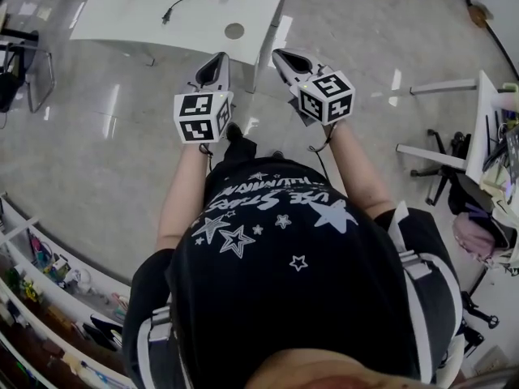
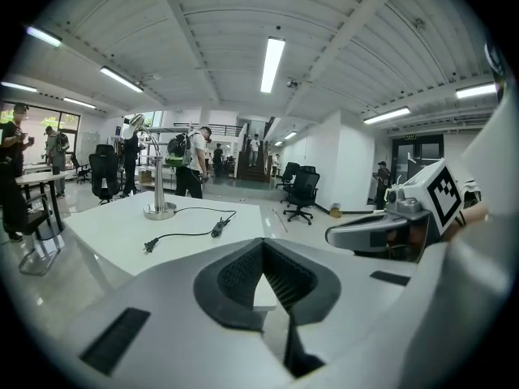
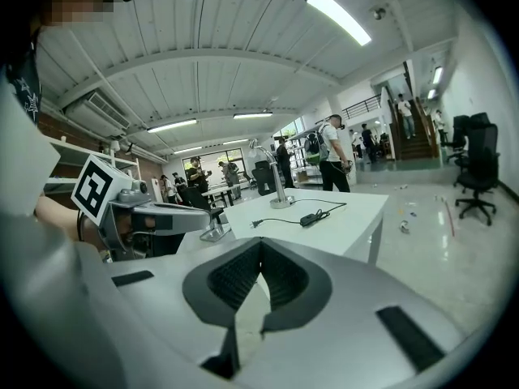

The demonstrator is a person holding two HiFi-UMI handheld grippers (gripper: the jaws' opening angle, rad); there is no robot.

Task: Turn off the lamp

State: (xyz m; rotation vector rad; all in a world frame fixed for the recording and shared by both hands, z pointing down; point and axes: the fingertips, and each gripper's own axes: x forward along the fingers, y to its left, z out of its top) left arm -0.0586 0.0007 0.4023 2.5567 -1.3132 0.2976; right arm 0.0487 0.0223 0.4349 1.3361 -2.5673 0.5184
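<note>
A white table [image 1: 122,14] stands ahead of me. On it is the lamp, with its round metal base [image 2: 160,211] and its pole rising to the head [image 2: 134,124]. A black cord runs from the base to an inline switch [image 2: 219,228] and ends in a loose plug [image 2: 149,246]. The right gripper view shows the same base [image 3: 281,203], switch [image 3: 309,218] and plug [image 3: 255,224]. My left gripper [image 1: 212,61] and right gripper [image 1: 285,55] hang side by side, short of the table's near edge. Both are shut and hold nothing.
A round grommet [image 1: 234,31] sits near the table's front edge. Shelves [image 1: 49,298] line the lower left, and a desk with office chairs [image 1: 454,177] stands at the right. Several people [image 2: 190,164] and more chairs [image 2: 302,193] stand beyond the table.
</note>
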